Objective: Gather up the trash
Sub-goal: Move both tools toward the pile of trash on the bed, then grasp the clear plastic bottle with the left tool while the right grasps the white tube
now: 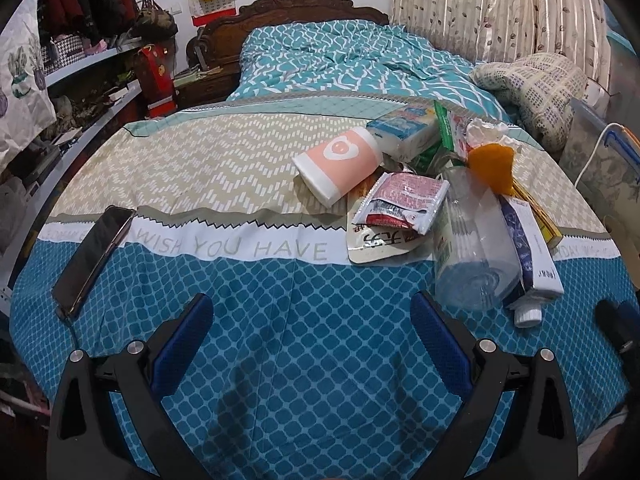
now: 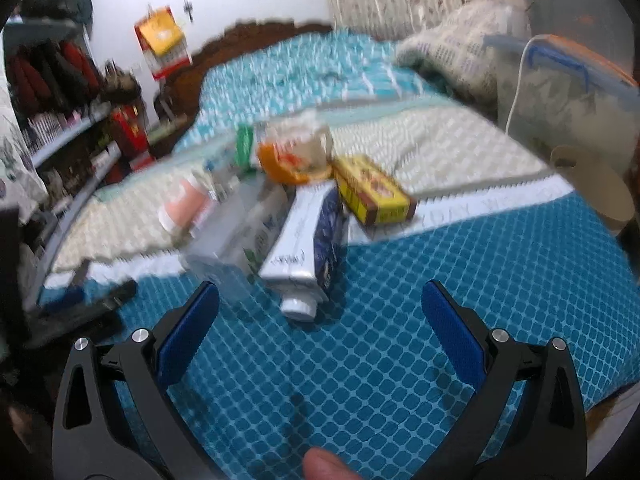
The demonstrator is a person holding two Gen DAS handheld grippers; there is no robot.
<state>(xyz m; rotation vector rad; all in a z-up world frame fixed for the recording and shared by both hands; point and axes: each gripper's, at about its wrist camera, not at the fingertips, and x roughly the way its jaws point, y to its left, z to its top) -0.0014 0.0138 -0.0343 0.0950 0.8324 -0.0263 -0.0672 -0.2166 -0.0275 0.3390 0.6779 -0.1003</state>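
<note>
A pile of trash lies on the bed: a pink and white cup (image 1: 340,162), a red snack wrapper (image 1: 402,202), a clear plastic bottle (image 1: 472,248), a white and blue tube (image 1: 532,256), a tissue pack (image 1: 404,130) and orange peel (image 1: 494,164). My left gripper (image 1: 312,320) is open and empty over the blue bedspread, short of the pile. My right gripper (image 2: 320,308) is open and empty, just short of the tube (image 2: 308,236). The blurred right view also shows the bottle (image 2: 236,240), a yellow box (image 2: 372,192) and the peel (image 2: 280,164).
A black phone (image 1: 94,252) with a cable lies on the bed at left. Shelves (image 1: 80,80) line the left side. A folded blanket (image 1: 532,84) and a clear storage box (image 2: 568,96) sit at right. The headboard (image 1: 296,4) is far ahead.
</note>
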